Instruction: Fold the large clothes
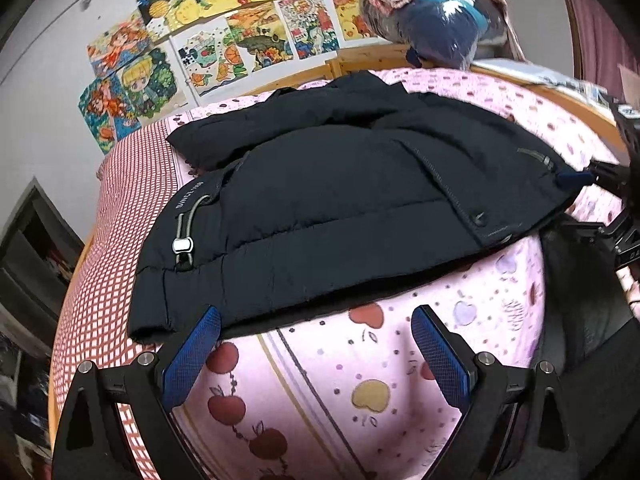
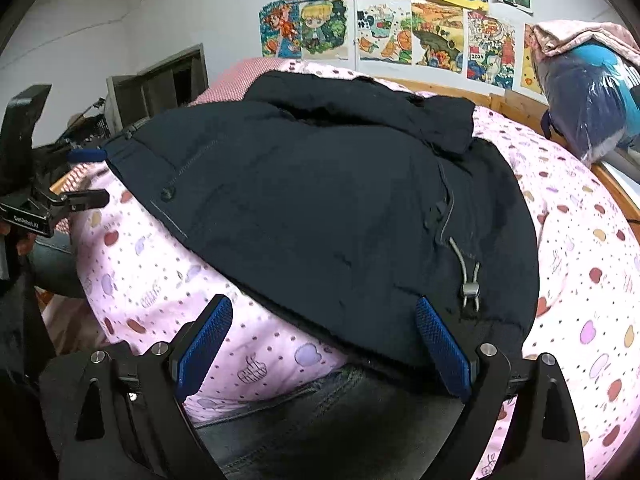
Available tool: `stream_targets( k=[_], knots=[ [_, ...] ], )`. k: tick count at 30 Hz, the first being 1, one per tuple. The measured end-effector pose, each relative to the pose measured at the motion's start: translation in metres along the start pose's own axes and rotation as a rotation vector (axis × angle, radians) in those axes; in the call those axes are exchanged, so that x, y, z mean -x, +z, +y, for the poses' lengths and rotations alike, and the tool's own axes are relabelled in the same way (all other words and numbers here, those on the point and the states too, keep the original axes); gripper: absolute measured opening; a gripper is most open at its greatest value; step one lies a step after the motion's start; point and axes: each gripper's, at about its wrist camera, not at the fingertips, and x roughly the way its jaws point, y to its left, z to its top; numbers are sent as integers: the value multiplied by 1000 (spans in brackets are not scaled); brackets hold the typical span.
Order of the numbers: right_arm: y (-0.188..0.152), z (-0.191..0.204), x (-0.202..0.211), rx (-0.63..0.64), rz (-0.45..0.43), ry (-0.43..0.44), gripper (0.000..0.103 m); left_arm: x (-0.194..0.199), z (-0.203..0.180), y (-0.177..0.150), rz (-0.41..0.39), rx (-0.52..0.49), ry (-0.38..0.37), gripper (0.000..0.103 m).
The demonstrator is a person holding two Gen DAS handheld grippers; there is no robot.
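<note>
The jacket (image 1: 344, 200) is lying crosswise just ahead of both grippers, left gripper (image 1: 316, 354) and right gripper (image 2: 324, 344) each hovering wide open and empty at its near hem.

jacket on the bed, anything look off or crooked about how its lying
Mostly tidy. The dark jacket lies flat on the pink apple-print bedspread, sleeves folded in. Only oddity: its near hem hangs slightly over the bed edge in the right wrist view. Both grippers, left gripper and right gripper, are open, holding nothing.

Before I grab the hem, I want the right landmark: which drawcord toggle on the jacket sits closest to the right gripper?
The grey toggle beside the right gripper, at the jacket hem.
</note>
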Motion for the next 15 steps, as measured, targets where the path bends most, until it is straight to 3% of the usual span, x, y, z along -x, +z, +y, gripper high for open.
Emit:
stream_targets(
  k=[11,15],
  knots=[
    [-14,24,-20,98,40,-143,90,-16,-16,-10,-50,-76,96,101],
    [-16,35,-29,130,60,-205,90,-20,-27,-13,-77,-139,173,101]
  ],
)
